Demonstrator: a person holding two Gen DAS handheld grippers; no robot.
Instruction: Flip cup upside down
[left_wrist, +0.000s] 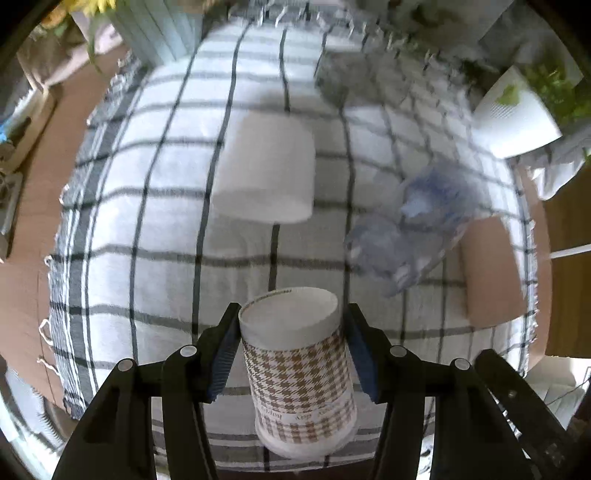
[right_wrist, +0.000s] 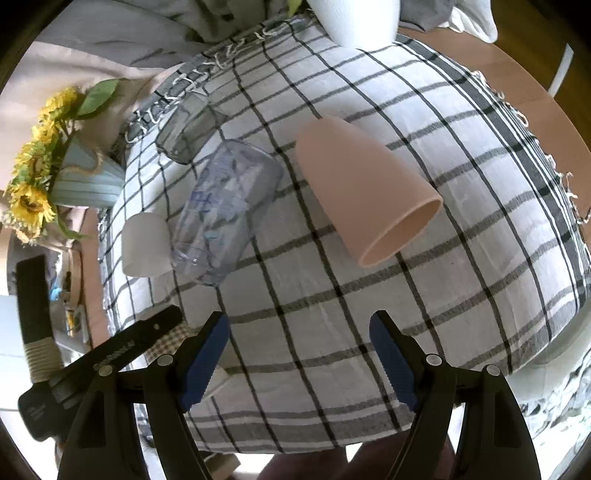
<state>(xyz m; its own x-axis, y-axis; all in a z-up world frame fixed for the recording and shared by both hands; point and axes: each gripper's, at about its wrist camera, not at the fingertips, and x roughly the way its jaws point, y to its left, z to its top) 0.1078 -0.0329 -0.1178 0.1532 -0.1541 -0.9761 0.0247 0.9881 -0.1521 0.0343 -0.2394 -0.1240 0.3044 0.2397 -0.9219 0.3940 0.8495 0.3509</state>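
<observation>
My left gripper (left_wrist: 290, 350) is shut on a brown-and-white houndstooth paper cup (left_wrist: 299, 373), held above the checked cloth (left_wrist: 147, 221) with its base pointing away from me and its rim toward the cloth. My right gripper (right_wrist: 299, 354) is open and empty above the cloth (right_wrist: 369, 332). A pink cup (right_wrist: 365, 188) lies on its side ahead of it, mouth toward the lower right. A clear plastic cup (right_wrist: 225, 210) with blue print stands upside down to its left.
A white cup (left_wrist: 264, 166) stands upside down on the cloth. A clear cup (left_wrist: 417, 225) and a pink cup (left_wrist: 491, 269) are to the right. A grey glass (right_wrist: 188, 129), a white cup (right_wrist: 144, 243), a sunflower vase (right_wrist: 74, 177) and the other gripper (right_wrist: 99, 369) are at left.
</observation>
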